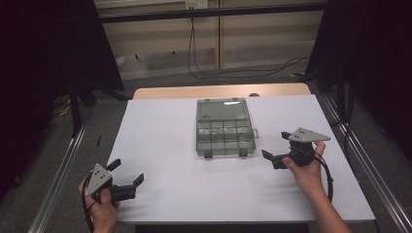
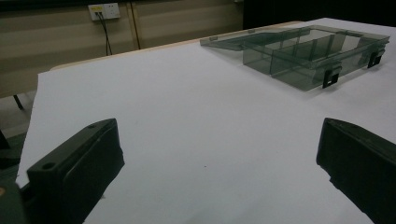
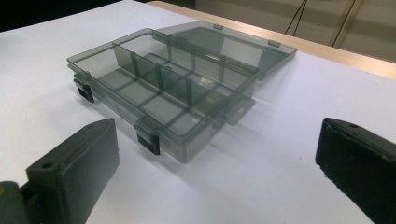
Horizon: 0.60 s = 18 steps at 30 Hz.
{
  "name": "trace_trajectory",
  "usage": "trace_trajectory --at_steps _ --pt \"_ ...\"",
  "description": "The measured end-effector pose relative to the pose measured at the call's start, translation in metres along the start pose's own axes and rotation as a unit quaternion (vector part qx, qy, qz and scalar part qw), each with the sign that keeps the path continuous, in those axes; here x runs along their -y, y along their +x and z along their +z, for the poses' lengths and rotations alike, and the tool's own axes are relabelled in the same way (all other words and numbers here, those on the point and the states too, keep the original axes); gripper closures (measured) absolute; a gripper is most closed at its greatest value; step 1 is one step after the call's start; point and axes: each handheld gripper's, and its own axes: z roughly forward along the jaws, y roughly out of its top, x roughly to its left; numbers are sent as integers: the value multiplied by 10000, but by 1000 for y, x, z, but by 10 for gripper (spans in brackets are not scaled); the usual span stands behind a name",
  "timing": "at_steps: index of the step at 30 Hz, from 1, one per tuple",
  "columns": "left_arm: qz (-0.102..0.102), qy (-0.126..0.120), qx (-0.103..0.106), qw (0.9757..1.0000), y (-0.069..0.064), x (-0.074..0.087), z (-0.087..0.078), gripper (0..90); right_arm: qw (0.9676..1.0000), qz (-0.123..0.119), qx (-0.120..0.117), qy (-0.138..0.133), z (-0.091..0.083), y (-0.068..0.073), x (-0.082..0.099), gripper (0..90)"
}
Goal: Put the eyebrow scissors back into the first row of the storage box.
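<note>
Table: white sheet [image 1: 165,145] over a wooden top, the largest thing in the high view, bare apart from one box
Organiser box: smoky clear plastic compartment box [image 1: 225,128] at the middle of the sheet, lid [image 1: 222,109] laid back flat on the far side, dividers upright, two dark latches [image 1: 208,154] on the near edge; the compartments look empty as far as I can tell
Right gripper: right gripper [image 1: 278,148] held just right of the box's near corner, jaws spread wide with nothing between them, aimed at the box
Left gripper: left gripper [image 1: 127,173] near the person's front-left edge of the sheet, well apart from the box, jaws likewise spread and empty
Risk: I judge the box light, so a one-sided push from the right gripper could slide or spin it on the smooth sheet; a bump to the open lid could strain its hinge; the left gripper is too far off to steady it
Writing: none legible on box or grippers; the wall socket [image 2: 104,10] label is too small to read
</note>
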Motion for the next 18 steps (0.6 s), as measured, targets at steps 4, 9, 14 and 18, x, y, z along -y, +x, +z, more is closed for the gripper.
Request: trace_trajectory --at_steps 4,9,14,18 --pt "-22 -8 -19 10000 0 0 0 0 9999 68 80 -46 -10 -3 8 0" --pt "8 4 -7 10000 0 0 0 0 9997 154 178 -94 -21 -8 19 0" --pt "31 10 -6 10000 0 0 -1 0 9991 305 269 -151 -35 -13 31 0" --pt "80 30 -21 10000 0 0 -1 0 9983 398 379 -178 -46 -17 40 0"
